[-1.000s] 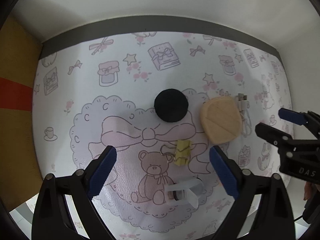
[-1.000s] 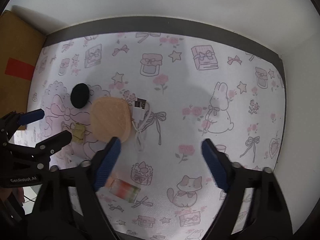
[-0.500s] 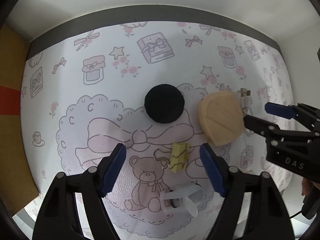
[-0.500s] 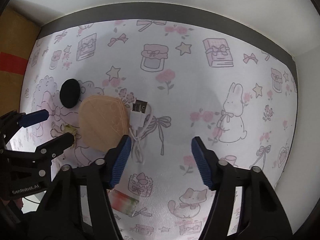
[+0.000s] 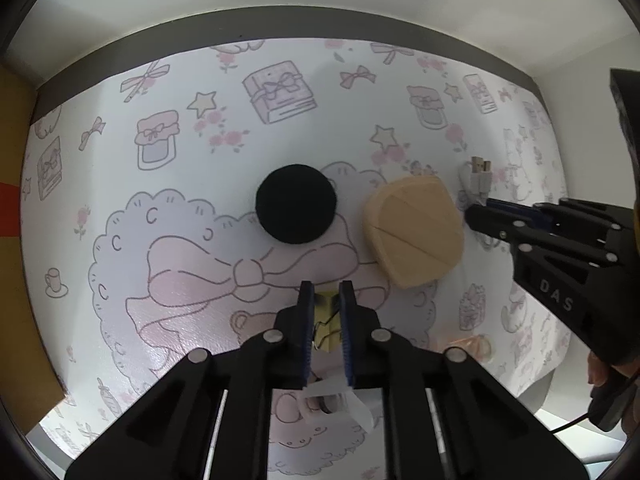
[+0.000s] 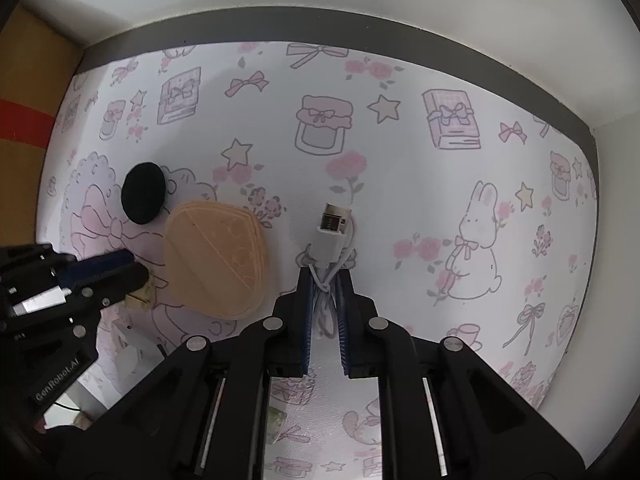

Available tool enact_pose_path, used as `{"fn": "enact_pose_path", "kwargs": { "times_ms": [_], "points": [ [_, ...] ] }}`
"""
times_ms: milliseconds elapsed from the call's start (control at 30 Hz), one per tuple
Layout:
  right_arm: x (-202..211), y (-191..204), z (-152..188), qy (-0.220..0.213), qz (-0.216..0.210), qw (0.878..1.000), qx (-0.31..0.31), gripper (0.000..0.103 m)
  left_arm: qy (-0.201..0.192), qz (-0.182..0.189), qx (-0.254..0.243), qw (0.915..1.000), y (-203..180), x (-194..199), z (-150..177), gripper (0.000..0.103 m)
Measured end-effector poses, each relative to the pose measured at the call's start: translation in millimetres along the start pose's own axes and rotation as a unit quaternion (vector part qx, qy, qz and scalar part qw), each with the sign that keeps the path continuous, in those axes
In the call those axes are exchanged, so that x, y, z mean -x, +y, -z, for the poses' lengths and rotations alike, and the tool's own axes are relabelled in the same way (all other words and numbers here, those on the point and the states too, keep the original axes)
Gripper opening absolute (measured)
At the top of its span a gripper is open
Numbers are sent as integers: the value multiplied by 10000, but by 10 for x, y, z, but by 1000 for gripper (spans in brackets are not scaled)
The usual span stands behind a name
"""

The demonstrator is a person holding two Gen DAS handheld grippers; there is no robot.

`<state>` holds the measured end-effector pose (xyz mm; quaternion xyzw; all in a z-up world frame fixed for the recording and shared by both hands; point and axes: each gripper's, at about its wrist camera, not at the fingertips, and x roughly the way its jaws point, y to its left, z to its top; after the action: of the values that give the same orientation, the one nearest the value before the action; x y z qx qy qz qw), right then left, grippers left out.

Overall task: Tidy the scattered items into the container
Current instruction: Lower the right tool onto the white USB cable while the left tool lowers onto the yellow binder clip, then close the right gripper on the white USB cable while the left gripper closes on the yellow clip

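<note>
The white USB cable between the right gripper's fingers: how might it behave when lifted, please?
The white USB cable will probably sag, being thin and looped. Its loose plug end may swing. The right gripper pinches only a few strands, so it might slip.

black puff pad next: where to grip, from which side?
The black pad lies flat and round on the mat, so no side is better by shape. Its far and left edges are free; the tan sponge sits close on its right. Probably come from above with fingers straddling near and far rims, pinching across the disc. Both grippers look occupied now, left and right.
</note>
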<state>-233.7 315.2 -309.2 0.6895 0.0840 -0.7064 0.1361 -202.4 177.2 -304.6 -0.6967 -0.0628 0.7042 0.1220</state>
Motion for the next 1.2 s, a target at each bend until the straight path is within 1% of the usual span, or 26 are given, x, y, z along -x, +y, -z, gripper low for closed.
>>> {"fn": "enact_pose_path", "kwargs": {
  "times_ms": [100,133,333,567,600,700,733,800,833,867,933,1000,1067,1100,1133,1167,1200],
  "points": [
    [59,-16,14,-67,-52,9999,-65,11,-45,170,11,9998,-2,58,2,11],
    [75,-18,17,-71,-57,9999,-71,11,-80,201,9,9998,-5,86,-1,8],
    [229,-9,34,-164,-78,9998,-94,11,-264,256,38,9993,31,232,-1,0],
    [420,71,61,-339,-57,9993,-112,11,-476,235,39,9986,163,400,18,0],
    [446,89,65,-356,-54,9993,-113,11,-482,223,27,9986,164,394,17,0],
    [472,112,61,-375,-55,9992,-131,11,-333,190,41,9993,235,331,27,1],
    [464,121,48,-357,-62,9992,-168,11,-303,231,86,9992,264,300,20,3],
    [455,99,115,-330,-73,9993,-174,11,-352,169,76,9992,272,270,8,22],
    [438,125,105,-316,-73,9993,-175,11,-396,130,79,9991,266,265,-8,45],
    [419,131,98,-296,-76,9994,-179,11,-411,179,100,9989,267,257,-24,57],
    [358,135,97,-245,-87,9995,-187,11,-373,200,173,9990,284,220,-55,58],
    [316,102,84,-202,-106,9995,-215,11,-320,57,170,9993,290,167,-85,55],
    [279,72,60,-176,-119,9995,-250,11,-282,16,129,9995,291,115,-120,23],
    [267,54,52,-166,-127,9994,-267,11,-292,88,98,9995,282,106,-136,19],
    [247,39,39,-154,-133,9994,-287,11,-313,131,52,9994,261,111,-146,11],
    [233,25,30,-141,-137,9994,-297,11,-306,162,-12,9994,236,112,-153,6],
    [216,12,21,-130,-139,9993,-308,11,-284,211,-68,9994,210,107,-157,6]
  ]
}}
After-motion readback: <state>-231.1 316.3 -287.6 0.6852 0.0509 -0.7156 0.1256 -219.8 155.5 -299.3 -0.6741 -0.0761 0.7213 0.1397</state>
